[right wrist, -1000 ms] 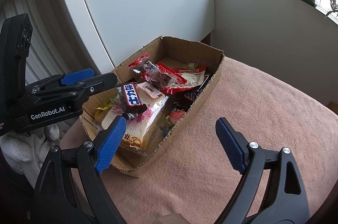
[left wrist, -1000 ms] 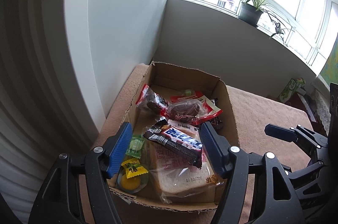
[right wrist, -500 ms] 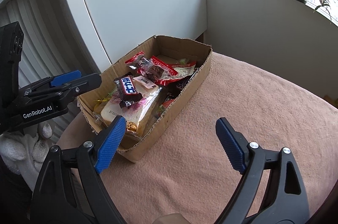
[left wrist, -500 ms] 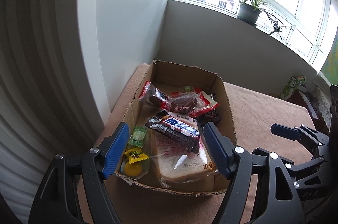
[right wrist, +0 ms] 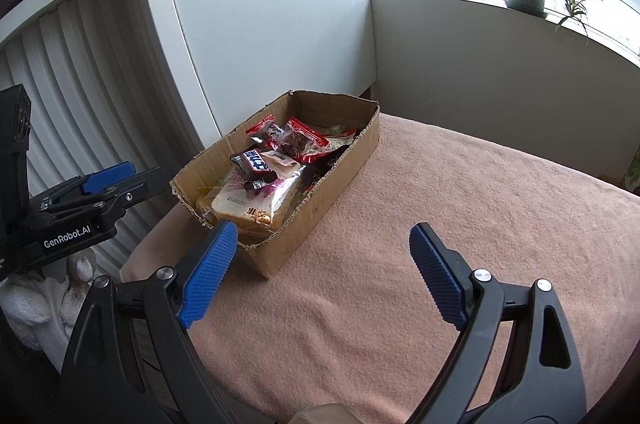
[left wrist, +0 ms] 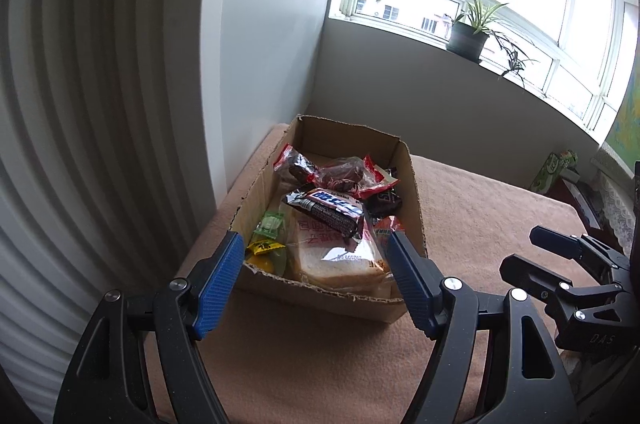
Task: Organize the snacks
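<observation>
Left gripper [left wrist: 316, 260]: blue pads spread, nothing between them, hanging off the near end of the cardboard box [left wrist: 320, 298], clear of it. Its jaws have just been opening, empty.

Right gripper [right wrist: 320, 256]: spread wider, over bare pink blanket [right wrist: 440, 216] beside the box's near right corner, nothing pinched. Jaws have just been opening too, empty. A white-gloved hand [right wrist: 48, 288] shows under the left gripper body in the right wrist view.

Box sits on the blanket at its left edge, by the white cabinet [right wrist: 264, 8]. Contents near to far:
- bagged sliced bread [left wrist: 332, 252] at the near end
- small yellow and green candies [left wrist: 268, 236] wedged along the left wall
- chocolate bar [left wrist: 332, 208] in a dark wrapper with blue-white label, lying on top of the bread
- red-edged clear packets [left wrist: 344, 172] with dark snacks, stacked mid-box to far end
- a dark wrapper [left wrist: 384, 200] against the right wall

Far end of the box floor is mostly bare cardboard.

Beyond: grey wall, windowsill with a potted plant [left wrist: 468, 40].
</observation>
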Tool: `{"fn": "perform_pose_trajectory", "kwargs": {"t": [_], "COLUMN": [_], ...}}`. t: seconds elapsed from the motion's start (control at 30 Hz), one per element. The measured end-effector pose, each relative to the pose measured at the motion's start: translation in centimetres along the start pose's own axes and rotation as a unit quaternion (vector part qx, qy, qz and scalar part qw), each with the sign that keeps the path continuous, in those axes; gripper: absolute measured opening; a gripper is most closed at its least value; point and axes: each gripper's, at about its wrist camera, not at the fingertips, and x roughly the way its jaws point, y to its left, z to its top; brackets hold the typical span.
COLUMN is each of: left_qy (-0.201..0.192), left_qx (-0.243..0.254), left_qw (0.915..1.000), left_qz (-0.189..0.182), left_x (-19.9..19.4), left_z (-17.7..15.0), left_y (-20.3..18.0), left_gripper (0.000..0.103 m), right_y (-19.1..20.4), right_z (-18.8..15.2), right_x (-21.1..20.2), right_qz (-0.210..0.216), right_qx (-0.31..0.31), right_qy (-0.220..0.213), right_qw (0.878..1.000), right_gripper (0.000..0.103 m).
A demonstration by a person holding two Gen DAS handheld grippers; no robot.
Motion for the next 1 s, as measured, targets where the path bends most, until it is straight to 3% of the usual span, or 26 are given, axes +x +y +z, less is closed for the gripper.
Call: {"fn": "perform_pose_trajectory", "kwargs": {"t": [0.07, 0.4, 0.7, 1.0], "left_qy": [-0.009, -0.044, -0.040, -0.051], "left_qx": [0.004, -0.003, -0.004, -0.001], "left_qw": [0.9999, 0.9987, 0.9988, 0.9980], "left_qz": [0.007, 0.023, 0.028, 0.039], "left_x": [-1.0, -5.4, -7.4, -9.3], "left_z": [-0.6, -3.0, -5.5, -6.0], "left_y": [-0.4, -0.8, -1.6, -2.0], "left_gripper": [0.074, 0.080, 0.080, 0.080], "right_y": [-0.1, 0.5, 1.7, 2.0], "right_z": [-0.5, -3.2, -5.2, -5.8], "right_x": [-0.9, -5.1, -7.3, -8.2], "right_qz": [-0.001, -0.015, -0.033, -0.026], "right_qx": [0.007, 0.019, -0.005, -0.006], "right_qy": [-0.011, -0.047, -0.054, -0.059], "right_qw": [1.000, 0.999, 0.998, 0.998], "right_gripper": [0.100, 0.103, 0.103, 0.103]}}
